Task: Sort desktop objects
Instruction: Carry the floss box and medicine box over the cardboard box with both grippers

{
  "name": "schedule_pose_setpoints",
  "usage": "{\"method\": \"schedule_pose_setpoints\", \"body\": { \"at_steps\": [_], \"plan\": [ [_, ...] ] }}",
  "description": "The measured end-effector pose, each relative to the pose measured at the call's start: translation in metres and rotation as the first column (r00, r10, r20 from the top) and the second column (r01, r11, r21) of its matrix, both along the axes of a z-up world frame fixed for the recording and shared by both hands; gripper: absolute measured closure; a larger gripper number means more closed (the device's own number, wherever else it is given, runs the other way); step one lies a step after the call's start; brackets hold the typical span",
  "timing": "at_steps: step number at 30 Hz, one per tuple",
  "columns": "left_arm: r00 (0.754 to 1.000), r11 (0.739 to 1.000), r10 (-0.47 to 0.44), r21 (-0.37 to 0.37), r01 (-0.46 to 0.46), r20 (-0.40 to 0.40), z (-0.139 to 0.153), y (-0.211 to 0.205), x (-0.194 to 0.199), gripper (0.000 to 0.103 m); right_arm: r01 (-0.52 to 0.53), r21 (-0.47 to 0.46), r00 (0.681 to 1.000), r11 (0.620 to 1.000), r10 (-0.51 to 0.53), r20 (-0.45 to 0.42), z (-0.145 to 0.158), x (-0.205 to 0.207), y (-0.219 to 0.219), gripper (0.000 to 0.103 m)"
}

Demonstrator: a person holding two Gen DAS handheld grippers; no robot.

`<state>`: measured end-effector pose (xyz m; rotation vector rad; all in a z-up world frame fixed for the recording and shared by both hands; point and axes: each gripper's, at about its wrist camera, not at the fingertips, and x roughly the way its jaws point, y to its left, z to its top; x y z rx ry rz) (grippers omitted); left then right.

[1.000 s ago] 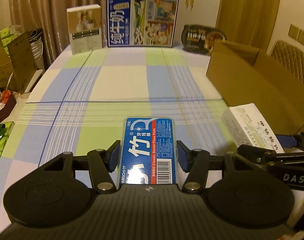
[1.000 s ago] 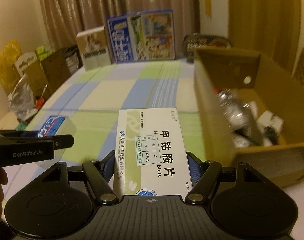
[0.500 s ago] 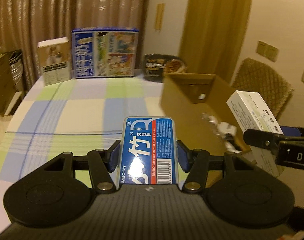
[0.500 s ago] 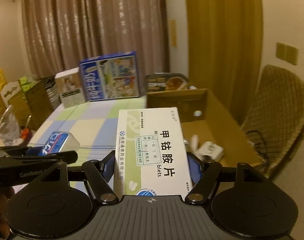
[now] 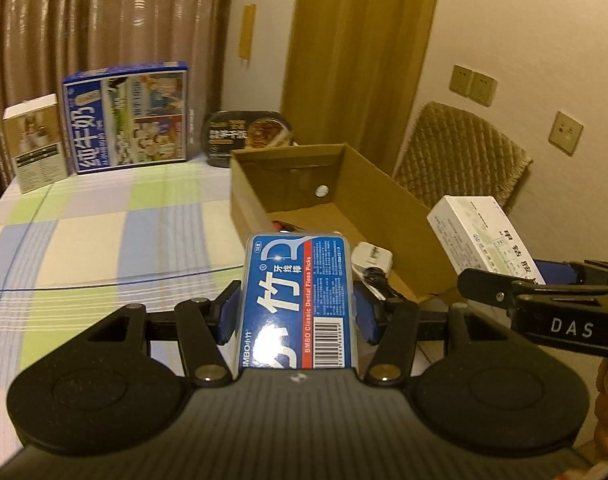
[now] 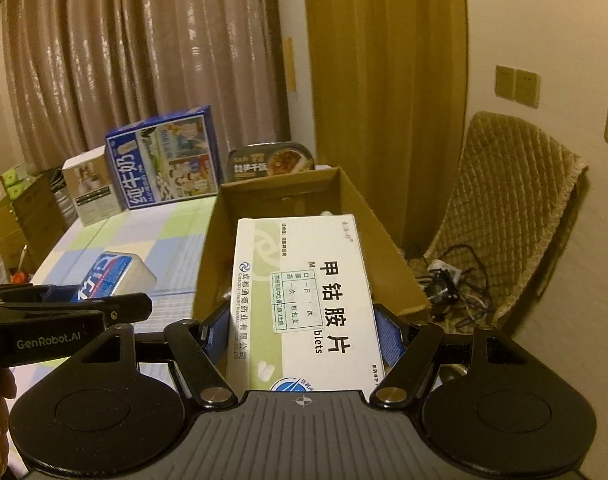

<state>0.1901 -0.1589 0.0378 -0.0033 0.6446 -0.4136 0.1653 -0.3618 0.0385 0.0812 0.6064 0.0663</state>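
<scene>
My left gripper (image 5: 296,316) is shut on a blue dental floss pick box (image 5: 298,300), held in the air at the near left wall of the open cardboard box (image 5: 364,196). My right gripper (image 6: 302,336) is shut on a white and green tablet box (image 6: 304,292), raised over the cardboard box (image 6: 368,216) near its front end. In the left wrist view the tablet box (image 5: 484,236) shows at the right. In the right wrist view the floss box (image 6: 112,276) shows at the left. A white charger (image 5: 371,258) and cables lie inside the cardboard box.
A checked cloth (image 5: 104,232) covers the table. At its far edge stand a blue milk carton box (image 5: 128,116), a small white box (image 5: 34,148) and a dark food tray (image 5: 250,136). A woven chair (image 6: 512,208) stands to the right, with cables (image 6: 452,280) on its seat.
Both grippers have risen and swung right from over the cloth to the cardboard box, each keeping its box. The inside of the cardboard box has come into view.
</scene>
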Motion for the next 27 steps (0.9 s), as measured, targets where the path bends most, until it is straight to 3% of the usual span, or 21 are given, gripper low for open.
{"method": "schedule_pose_setpoints", "body": {
  "at_steps": [14,27],
  "plan": [
    [0.998,0.998,-0.063,0.01,0.063,-0.008,-0.005,-0.035,0.005,0.051,0.062,0.006,0.998,0.998,-0.062,-0.011,-0.006,-0.005,-0.037,0.034],
    [0.997,0.998,-0.067,-0.008,0.067,-0.023,-0.006,-0.057,0.032,0.051,0.016,0.003,1.0,1.0,-0.016,0.005,-0.004,0.038,-0.044,0.034]
  ]
}}
